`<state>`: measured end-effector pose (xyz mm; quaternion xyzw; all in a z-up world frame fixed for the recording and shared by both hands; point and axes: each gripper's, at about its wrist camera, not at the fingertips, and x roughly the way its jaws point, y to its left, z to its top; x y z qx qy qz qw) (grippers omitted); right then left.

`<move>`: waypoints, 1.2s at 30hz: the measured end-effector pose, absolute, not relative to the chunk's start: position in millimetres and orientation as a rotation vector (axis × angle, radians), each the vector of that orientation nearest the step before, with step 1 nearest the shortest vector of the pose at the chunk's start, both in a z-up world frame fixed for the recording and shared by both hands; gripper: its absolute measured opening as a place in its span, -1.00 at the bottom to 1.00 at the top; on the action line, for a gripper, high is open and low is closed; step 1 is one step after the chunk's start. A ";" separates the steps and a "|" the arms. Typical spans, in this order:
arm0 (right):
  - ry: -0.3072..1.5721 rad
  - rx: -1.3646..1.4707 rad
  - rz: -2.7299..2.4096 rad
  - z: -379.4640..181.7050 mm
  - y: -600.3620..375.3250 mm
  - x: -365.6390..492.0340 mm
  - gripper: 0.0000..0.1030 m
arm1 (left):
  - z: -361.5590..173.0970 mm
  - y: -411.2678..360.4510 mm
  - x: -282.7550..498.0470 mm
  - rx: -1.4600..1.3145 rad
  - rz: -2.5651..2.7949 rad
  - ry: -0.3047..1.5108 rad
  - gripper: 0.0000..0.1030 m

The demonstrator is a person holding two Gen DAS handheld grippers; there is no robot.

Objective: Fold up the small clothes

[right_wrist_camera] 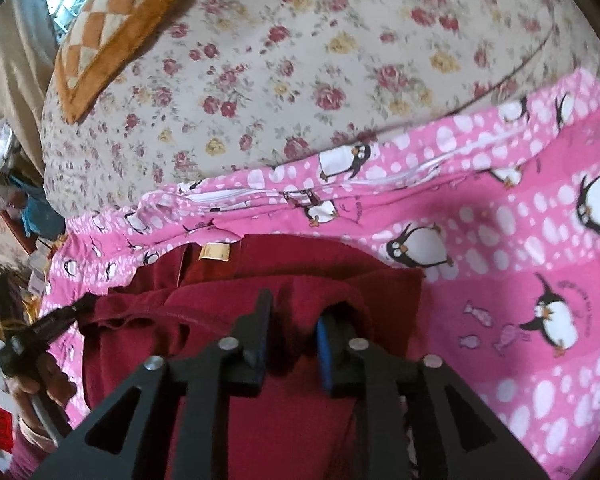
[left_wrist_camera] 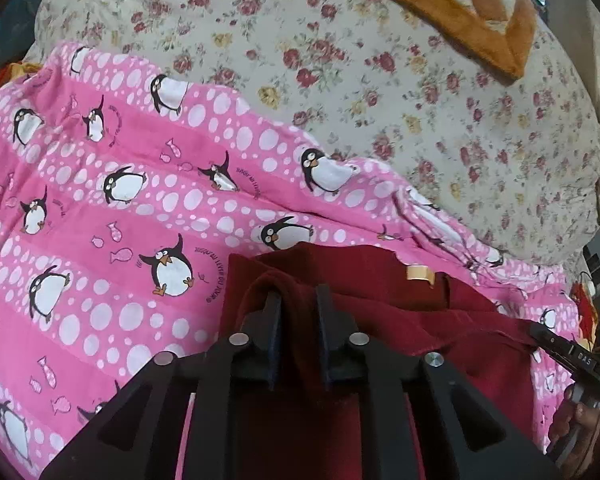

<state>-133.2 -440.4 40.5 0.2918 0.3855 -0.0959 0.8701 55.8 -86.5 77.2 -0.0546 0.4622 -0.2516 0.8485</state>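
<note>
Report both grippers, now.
Left gripper: shut on the dark red garment.
Right gripper: jaws parted, garment fold between them; grip unclear.

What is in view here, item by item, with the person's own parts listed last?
dark red garment: one, maroon, on the pink blanket, partly folded, pale label near its far edge.
pink blanket: one, pink with penguins and white dots, under the garment.
floral cover: one, cream with red and yellow roses, beyond the blanket.
orange cushion: one, orange and cream checks, on the floral cover.
left gripper: one, black, jaws closed on the garment's left part.
right gripper: one, black, blue pad, jaws apart around a garment fold.
hand: one, holding the left gripper.
</note>
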 end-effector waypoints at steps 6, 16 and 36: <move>0.720 0.616 -0.238 60.4 -443.0 -159.6 -0.32 | 97.2 -73.8 45.3 -0.165 -0.542 0.876 -0.54; 0.805 0.507 -0.213 39.8 -416.9 -114.1 -0.32 | 59.0 -100.4 58.4 -0.036 -0.473 0.982 -0.51; 0.847 0.480 -0.219 47.1 -422.2 -167.7 0.19 | 60.8 -45.7 17.5 -0.021 -0.560 1.021 -0.51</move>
